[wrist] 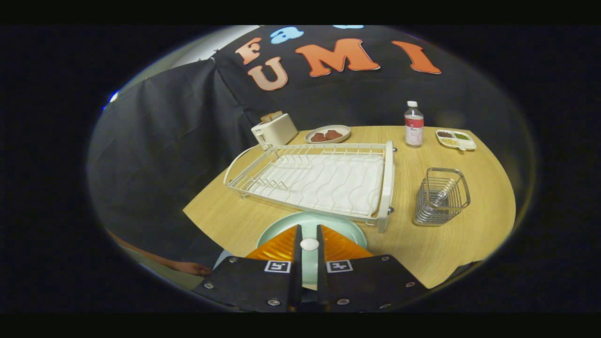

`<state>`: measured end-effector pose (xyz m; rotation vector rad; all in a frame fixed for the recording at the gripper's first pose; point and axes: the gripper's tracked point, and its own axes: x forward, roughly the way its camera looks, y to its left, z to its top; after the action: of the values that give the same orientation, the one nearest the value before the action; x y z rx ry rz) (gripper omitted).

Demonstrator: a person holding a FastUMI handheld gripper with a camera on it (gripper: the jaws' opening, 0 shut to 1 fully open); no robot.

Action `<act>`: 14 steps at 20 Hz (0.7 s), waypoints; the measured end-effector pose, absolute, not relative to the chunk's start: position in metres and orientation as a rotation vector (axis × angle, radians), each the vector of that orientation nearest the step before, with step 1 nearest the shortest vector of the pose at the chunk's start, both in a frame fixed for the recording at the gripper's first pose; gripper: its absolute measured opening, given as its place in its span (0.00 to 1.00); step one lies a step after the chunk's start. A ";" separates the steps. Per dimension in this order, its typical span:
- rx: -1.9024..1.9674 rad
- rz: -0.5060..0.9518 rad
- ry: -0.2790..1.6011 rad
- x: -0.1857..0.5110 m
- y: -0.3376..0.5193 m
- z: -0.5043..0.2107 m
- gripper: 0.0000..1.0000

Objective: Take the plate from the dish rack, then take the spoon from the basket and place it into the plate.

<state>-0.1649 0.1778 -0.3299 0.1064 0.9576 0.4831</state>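
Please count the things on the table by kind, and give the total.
Plates: 1, between the gripper fingers
Food dishes: 2
Racks: 1
Baskets: 1, spoon inside
Toasters: 1
Bottles: 1
Total: 7

Single fisheye cam rides the gripper, low over the near counter edge, facing forward along the jaws across the dish rack toward the back wall. Whole counter in frame.
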 end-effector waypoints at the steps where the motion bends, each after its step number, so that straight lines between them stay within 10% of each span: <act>1: 0.127 0.476 0.967 -0.167 0.177 -0.332 0.13; 14: 0.088 0.426 1.115 -0.194 0.163 -0.369 0.22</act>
<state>-0.1944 0.1631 -0.3694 0.0883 1.1152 0.4259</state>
